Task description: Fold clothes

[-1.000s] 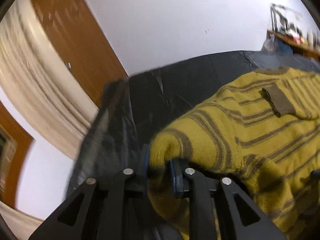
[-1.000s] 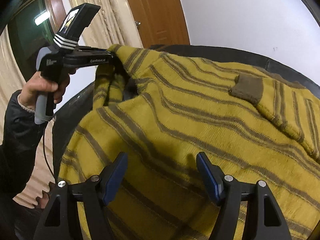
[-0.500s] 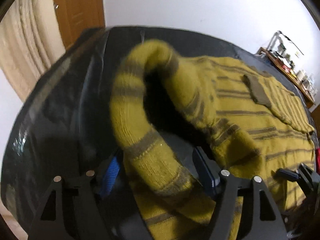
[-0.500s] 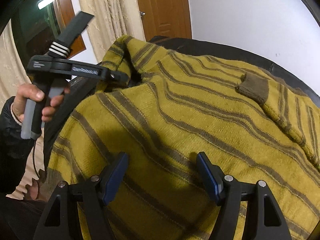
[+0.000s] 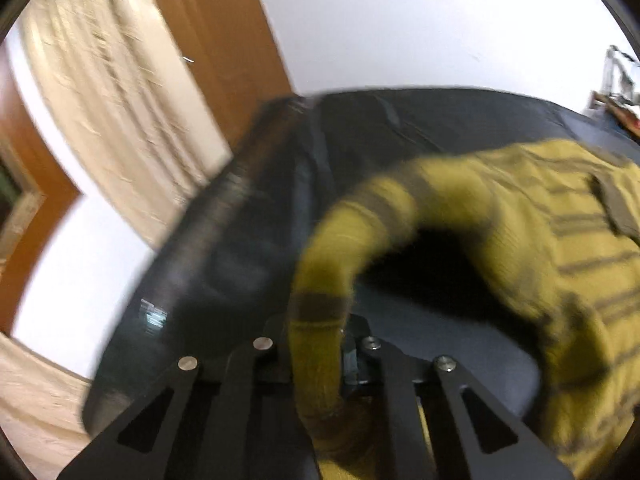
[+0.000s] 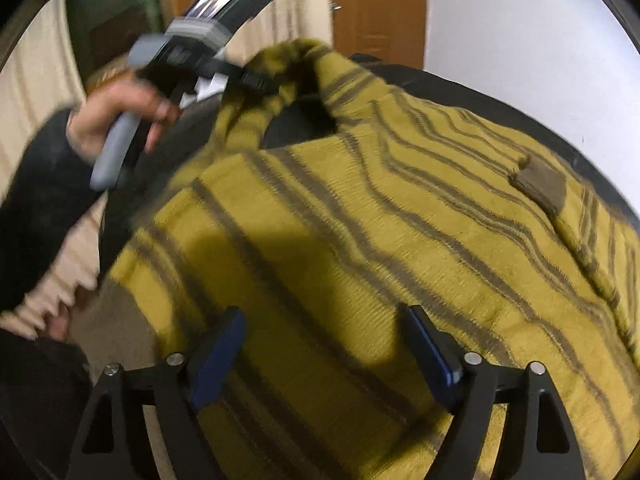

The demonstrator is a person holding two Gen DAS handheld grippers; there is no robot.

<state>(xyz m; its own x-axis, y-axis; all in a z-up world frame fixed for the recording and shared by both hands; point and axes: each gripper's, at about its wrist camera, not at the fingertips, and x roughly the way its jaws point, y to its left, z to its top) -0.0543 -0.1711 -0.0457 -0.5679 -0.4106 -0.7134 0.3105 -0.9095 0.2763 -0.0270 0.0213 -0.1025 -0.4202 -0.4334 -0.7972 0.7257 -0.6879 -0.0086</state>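
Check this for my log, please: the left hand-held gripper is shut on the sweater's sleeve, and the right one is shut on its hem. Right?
Half right. The left hand-held gripper is shut on the sleeve of the sweater, but the right hand-held gripper is open, its pads apart over the fabric, as the right wrist view shows.

My left hand-held gripper [image 5: 316, 344] is pinched on a sleeve [image 5: 320, 288] that arches up beside the counter's [image 5: 248, 240] left edge, so the passage under it is low. Past it, bare counter runs to the far edge. My right hand-held gripper [image 6: 320, 348] hangs open over the sweater [image 6: 360, 240], which covers the near and right parts.
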